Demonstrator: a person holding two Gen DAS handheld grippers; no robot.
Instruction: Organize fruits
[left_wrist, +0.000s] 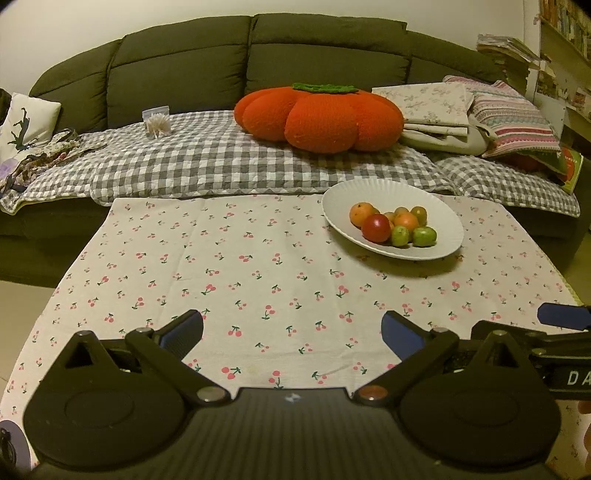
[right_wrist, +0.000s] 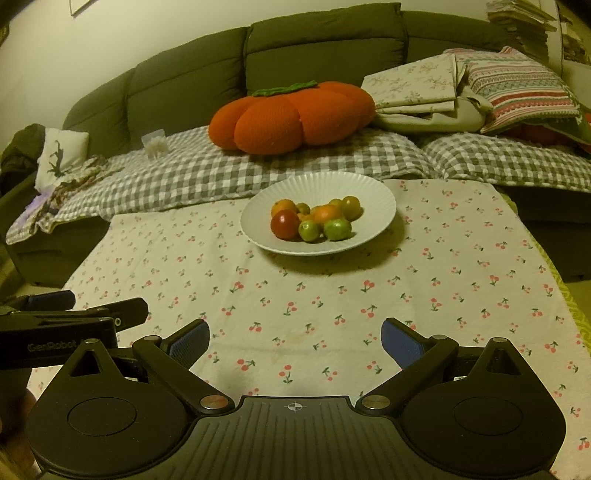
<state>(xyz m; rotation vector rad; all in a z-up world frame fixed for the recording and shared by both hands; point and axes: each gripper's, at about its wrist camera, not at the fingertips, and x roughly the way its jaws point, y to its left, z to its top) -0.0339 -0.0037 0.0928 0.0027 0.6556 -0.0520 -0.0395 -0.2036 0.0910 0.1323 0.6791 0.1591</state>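
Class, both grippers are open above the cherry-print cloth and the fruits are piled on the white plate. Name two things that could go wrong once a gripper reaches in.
1. The fruits sit heaped and touching on the plate, so pinching the red fruit may nudge its round neighbours and set them rolling.
2. The plate rests on a loose cloth; a dragging right gripper or left gripper might pull the cloth and shift the plate.

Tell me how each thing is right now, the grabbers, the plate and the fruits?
left gripper: open, empty, above the tablecloth.
right gripper: open, empty, short of the plate.
plate: upright on the tablecloth, holding fruits.
fruits: piled together on the plate, untouched.
pumpkin cushion: resting on the sofa.
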